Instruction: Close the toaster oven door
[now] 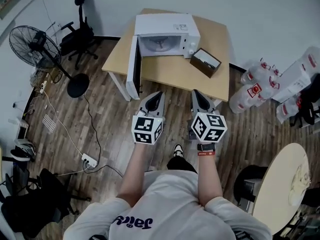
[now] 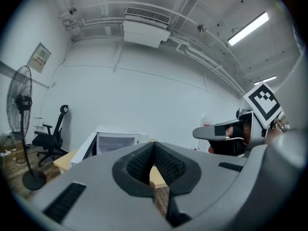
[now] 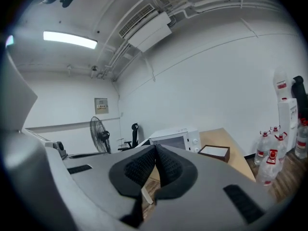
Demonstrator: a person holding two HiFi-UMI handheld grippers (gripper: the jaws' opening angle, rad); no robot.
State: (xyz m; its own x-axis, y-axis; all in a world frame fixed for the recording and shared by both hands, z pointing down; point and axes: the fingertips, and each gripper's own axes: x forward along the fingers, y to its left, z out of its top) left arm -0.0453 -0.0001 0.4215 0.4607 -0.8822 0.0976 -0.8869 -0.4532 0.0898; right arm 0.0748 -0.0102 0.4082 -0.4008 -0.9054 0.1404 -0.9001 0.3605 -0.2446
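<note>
Grippers: my left gripper (image 1: pixel 156 95) is clenched, jaws pressed together with nothing between them. My right gripper (image 1: pixel 197 94) is likewise clenched and empty. The two hang side by side, level with each other and apart.

Task item: the white toaster oven (image 1: pixel 167 34) stands on the light wooden table (image 1: pixel 215 39), straight ahead of both grippers. Its white door (image 1: pixel 134 69) is swung fully open on the left side. The door reaches past the table's front edge toward me, and its free edge ends just ahead and left of my left gripper, not touching it.

Clearance: bare wood-plank floor (image 1: pixel 105 129) lies open to the left of the door. The table's front edge runs just ahead of both gripper tips. A brown open-topped box (image 1: pixel 205 62) sits on the table ahead of my right gripper, beside the oven's right end. Well to the left stand a black pedestal fan (image 1: pixel 35 46) and a black office chair (image 1: pixel 77 31). Clear water bottles (image 1: pixel 252 86) cluster to the right of my right gripper, and a round beige table (image 1: pixel 282 184) lies behind it on the right. A white power strip (image 1: pixel 89 160) lies on the floor behind and left of my left gripper.

Markings: the bottles carry red labels, too small to read. A wall notice (image 2: pixel 39 57) above the fan is also unreadable.
</note>
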